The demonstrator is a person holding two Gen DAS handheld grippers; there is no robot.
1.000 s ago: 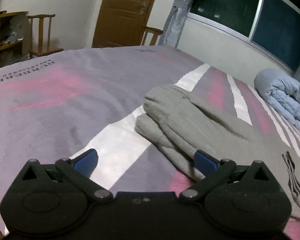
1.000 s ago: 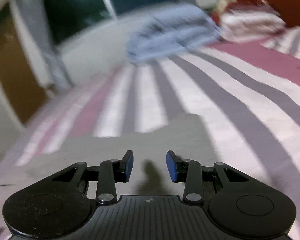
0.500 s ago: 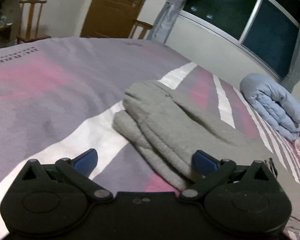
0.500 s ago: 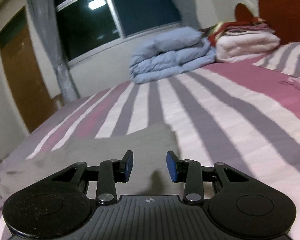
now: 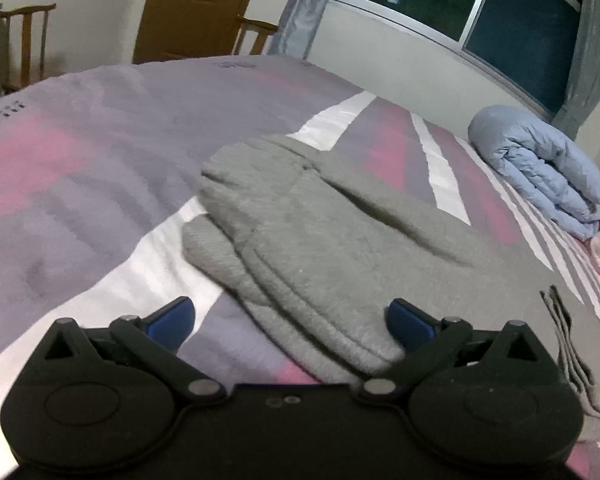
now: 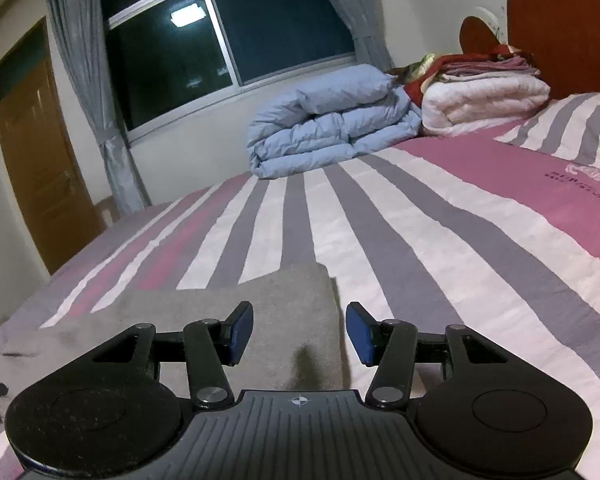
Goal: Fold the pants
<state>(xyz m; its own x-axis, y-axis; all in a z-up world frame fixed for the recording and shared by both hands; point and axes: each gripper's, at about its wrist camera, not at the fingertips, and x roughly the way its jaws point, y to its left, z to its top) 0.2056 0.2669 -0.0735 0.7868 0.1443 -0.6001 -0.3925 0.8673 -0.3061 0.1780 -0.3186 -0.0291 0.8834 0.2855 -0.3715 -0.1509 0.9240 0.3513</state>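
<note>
The gray pants (image 5: 332, 248) lie flat on the striped bed (image 6: 440, 240), well short of the folded blue quilt (image 6: 332, 120) by the window. The left tool (image 5: 290, 320) is spread wide over the pants' leg ends, holding nothing. The right tool (image 6: 300, 330) is parted above a pants corner (image 6: 300, 292), gripping nothing.

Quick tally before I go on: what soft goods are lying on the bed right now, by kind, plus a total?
Grey pants: 1
Blue rolled duvet: 1
White folded quilt: 1
Red and mauve folded linens on the quilt: 1 stack, pieces not countable
Striped pillow: 1
Total: 5
</note>
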